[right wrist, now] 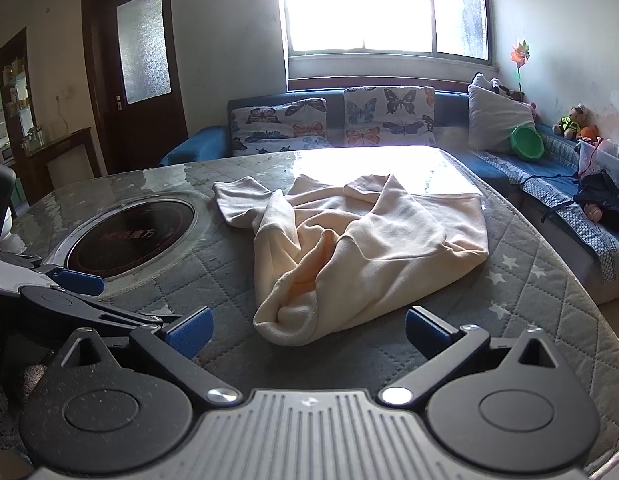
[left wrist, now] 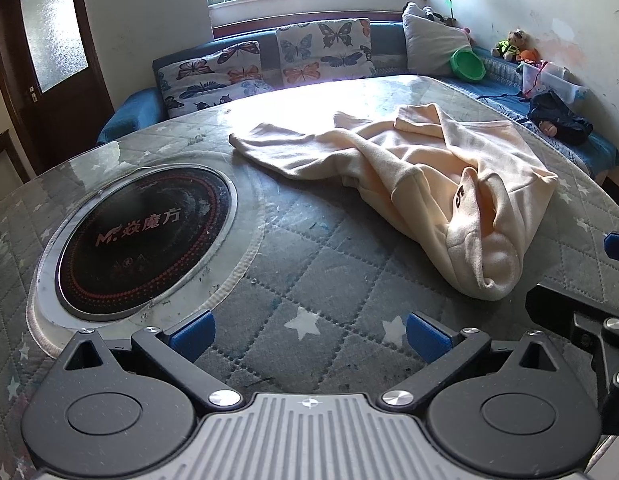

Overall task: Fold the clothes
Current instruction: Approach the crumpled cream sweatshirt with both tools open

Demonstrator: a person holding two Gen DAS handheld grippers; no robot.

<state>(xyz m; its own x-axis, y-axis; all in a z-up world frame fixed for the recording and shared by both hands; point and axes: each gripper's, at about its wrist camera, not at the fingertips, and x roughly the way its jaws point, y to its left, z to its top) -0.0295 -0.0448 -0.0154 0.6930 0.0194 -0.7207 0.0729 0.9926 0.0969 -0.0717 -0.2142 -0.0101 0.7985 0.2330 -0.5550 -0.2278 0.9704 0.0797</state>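
Observation:
A cream hooded sweatshirt (left wrist: 437,184) lies crumpled on the quilted grey table cover (left wrist: 293,264), its hood end nearest me and a sleeve stretched left. In the right wrist view the same sweatshirt (right wrist: 361,240) sits just beyond the fingers. My left gripper (left wrist: 309,336) is open over bare cover, left of the garment, holding nothing. My right gripper (right wrist: 307,330) is open too, its blue pads either side of the hood end without touching it. The right gripper's arm (left wrist: 589,320) shows at the left view's right edge, and the left gripper (right wrist: 69,296) at the right view's left edge.
A round black induction hob (left wrist: 141,240) is set into the table on the left. Behind the table runs a blue sofa (left wrist: 389,44) with butterfly cushions, a green bowl (left wrist: 467,65), toys and a black bag (left wrist: 557,118). A dark door (right wrist: 137,64) stands at back left.

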